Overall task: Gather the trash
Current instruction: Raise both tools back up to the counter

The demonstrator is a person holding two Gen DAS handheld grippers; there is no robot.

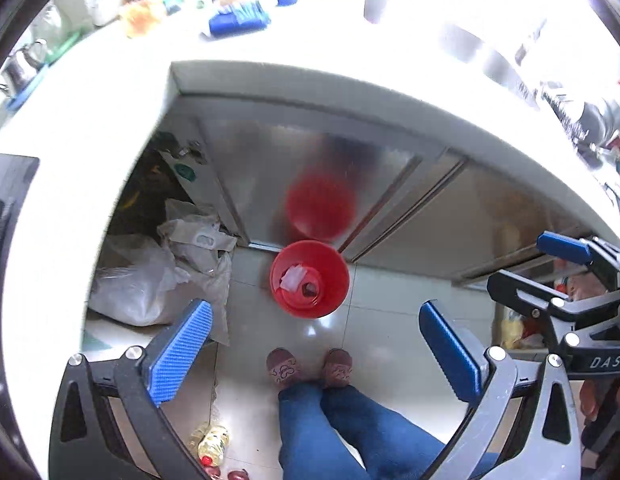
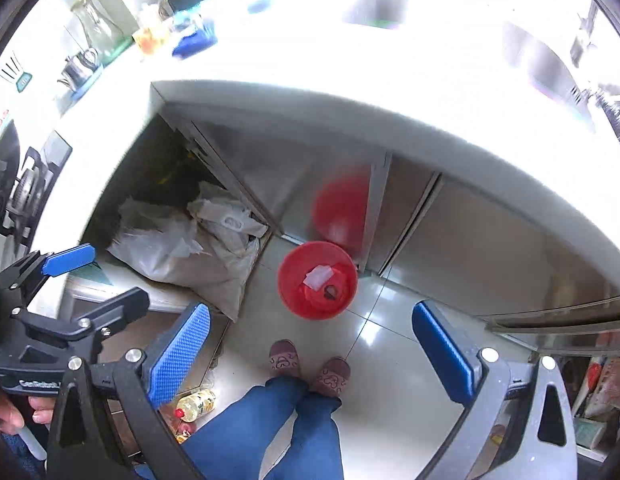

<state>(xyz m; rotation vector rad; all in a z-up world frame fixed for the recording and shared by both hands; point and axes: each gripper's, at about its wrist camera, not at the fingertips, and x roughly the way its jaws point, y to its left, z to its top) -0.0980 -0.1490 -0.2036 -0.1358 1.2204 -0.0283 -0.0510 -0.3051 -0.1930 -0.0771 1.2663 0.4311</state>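
Below both pairs of tongs, going left to right: two pale plastic bags (image 1: 149, 280) slump on the floor beside the cabinet, off past the left tongs' left pad. One red bin (image 1: 309, 278) stands on the tiles against the steel cabinet door (image 1: 293, 168), ahead of and between the pads in each view; one white scrap of trash (image 1: 291, 278) and one small dark piece lie inside it. Nearer than the bin, two slippered feet (image 1: 310, 368) and two blue-jeaned legs show between the pads. One yellow oil bottle (image 1: 211, 442) lies under the left pad. The left tongs (image 1: 316, 356) stand spread wide with nothing between the two blue pads. The right tongs (image 2: 312, 352) are likewise at full spread and empty.
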